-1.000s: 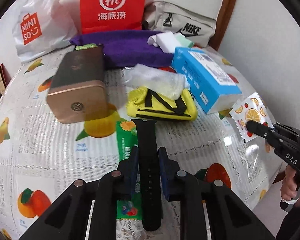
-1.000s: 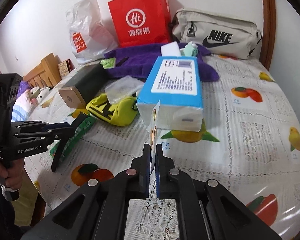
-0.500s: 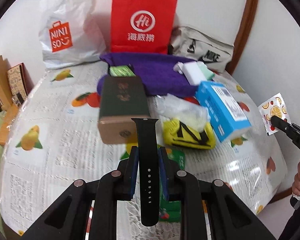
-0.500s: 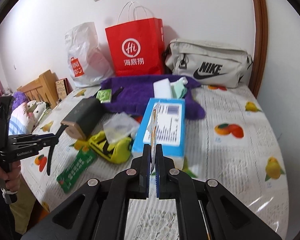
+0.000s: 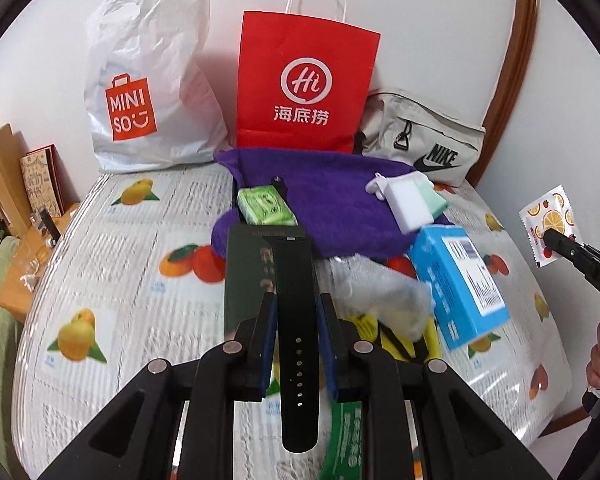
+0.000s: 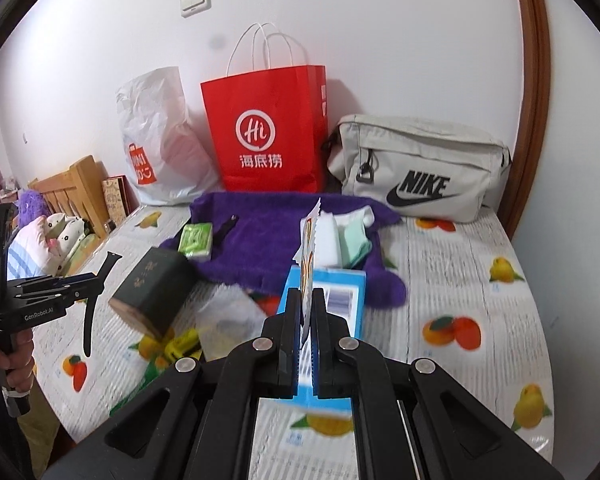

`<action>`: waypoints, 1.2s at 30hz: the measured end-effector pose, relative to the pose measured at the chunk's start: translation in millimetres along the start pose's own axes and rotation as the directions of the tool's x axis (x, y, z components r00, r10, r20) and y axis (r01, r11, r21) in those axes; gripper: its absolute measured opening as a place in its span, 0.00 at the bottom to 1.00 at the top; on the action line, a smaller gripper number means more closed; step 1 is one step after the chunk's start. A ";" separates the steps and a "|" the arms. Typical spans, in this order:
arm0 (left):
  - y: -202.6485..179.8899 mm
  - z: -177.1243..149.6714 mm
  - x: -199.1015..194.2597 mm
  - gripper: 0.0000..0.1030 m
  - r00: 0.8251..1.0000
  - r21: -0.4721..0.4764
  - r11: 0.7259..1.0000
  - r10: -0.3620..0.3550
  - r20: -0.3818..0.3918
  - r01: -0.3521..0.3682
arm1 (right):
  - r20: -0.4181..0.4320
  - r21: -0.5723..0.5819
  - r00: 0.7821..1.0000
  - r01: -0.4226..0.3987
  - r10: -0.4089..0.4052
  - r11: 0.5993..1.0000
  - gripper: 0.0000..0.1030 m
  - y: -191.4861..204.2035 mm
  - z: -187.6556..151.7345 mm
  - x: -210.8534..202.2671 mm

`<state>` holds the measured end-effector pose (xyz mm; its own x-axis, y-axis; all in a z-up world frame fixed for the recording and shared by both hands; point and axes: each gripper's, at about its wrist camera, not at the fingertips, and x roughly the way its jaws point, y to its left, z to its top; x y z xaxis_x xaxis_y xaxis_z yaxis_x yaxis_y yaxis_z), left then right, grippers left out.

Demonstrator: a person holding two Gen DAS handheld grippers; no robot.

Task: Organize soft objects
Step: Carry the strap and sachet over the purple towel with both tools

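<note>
**Both hand-held grippers hold items above the counter**

Left wrist view: the left hand-held gripper (image 5: 297,320) is clamped on a black watch strap (image 5: 296,280), which runs lengthwise between its pads and sticks out forward over a dark box (image 5: 248,276). Past it lie a green packet (image 5: 265,205) on a purple towel (image 5: 332,204), a blue box (image 5: 460,280) and a yellow pouch (image 5: 400,340). At the right edge the right hand-held gripper (image 5: 550,236) pinches a fruit-print sachet (image 5: 548,216).

Right wrist view: the right hand-held gripper (image 6: 308,308) is closed tight on the sachet (image 6: 309,248), which stands edge-on between the pads, above the blue box (image 6: 340,292). At left, the left hand-held gripper (image 6: 96,280) carries the strap (image 6: 94,304), hanging clear of the counter (image 6: 460,280). A red bag (image 6: 268,132) and a grey Nike bag (image 6: 416,168) stand against the wall.
</note>
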<state>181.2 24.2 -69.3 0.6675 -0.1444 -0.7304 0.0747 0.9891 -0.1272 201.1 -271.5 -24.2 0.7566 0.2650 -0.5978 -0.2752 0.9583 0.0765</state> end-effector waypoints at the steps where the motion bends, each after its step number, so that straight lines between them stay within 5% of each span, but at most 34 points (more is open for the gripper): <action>1: 1.1 3.9 2.1 0.19 1.000 -0.002 1.000 0.001 0.000 -0.001 | 0.001 -0.001 1.000 -0.002 0.002 1.000 0.04 -0.7 4.7 3.8; 17: 4.6 68.0 61.0 0.19 1.000 0.003 1.000 -0.001 -0.013 0.001 | -0.025 -0.012 0.997 -0.067 0.067 0.998 0.04 -5.8 52.7 81.2; 36: 3.9 117.3 142.4 0.19 0.997 0.020 1.000 -0.005 -0.076 0.006 | -0.202 -0.041 0.968 -0.163 0.151 0.986 0.04 -0.9 67.6 190.7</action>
<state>363.5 11.1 -95.1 0.6089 -0.1511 -0.7787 0.0938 0.9885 -0.1184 385.8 -214.6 -84.3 0.5703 0.3797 -0.7284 -0.4187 0.8973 0.1399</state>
